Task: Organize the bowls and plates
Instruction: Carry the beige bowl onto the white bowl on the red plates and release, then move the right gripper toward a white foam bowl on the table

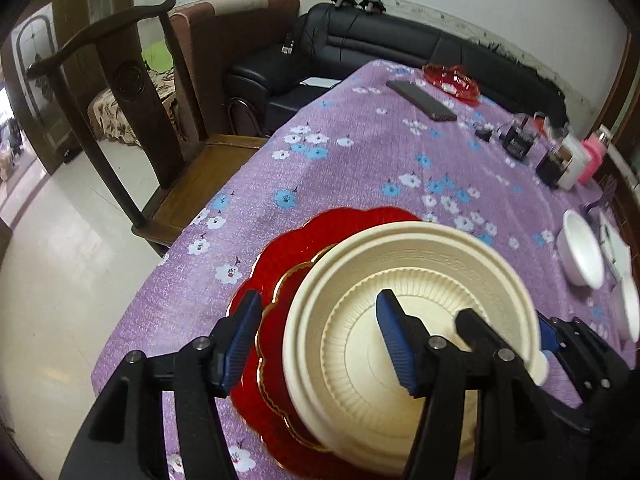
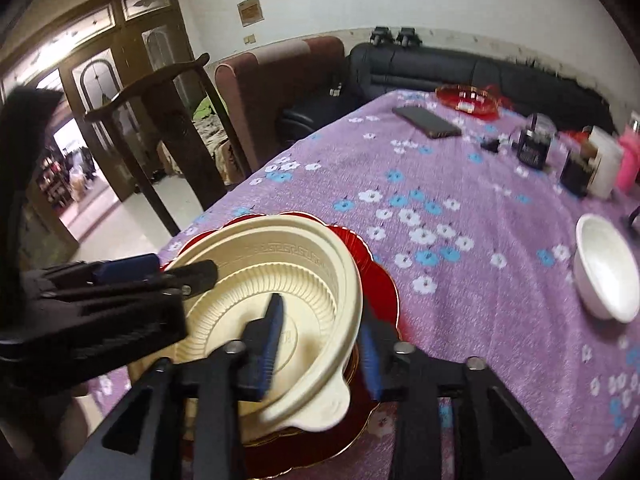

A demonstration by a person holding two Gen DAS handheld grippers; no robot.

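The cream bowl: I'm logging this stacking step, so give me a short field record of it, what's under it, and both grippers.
item: cream bowl, ribbed inside, lug handle at rim
under it: red scalloped plate, gold trim
surface: purple floral tablecloth
left gripper: open, straddling the bowl's left rim, one finger inside, one outside
right gripper: straddling the bowl's right rim, one finger inside, one outside; gap visible, grip unclear
other dishes: white bowl to the right, apart from the stack
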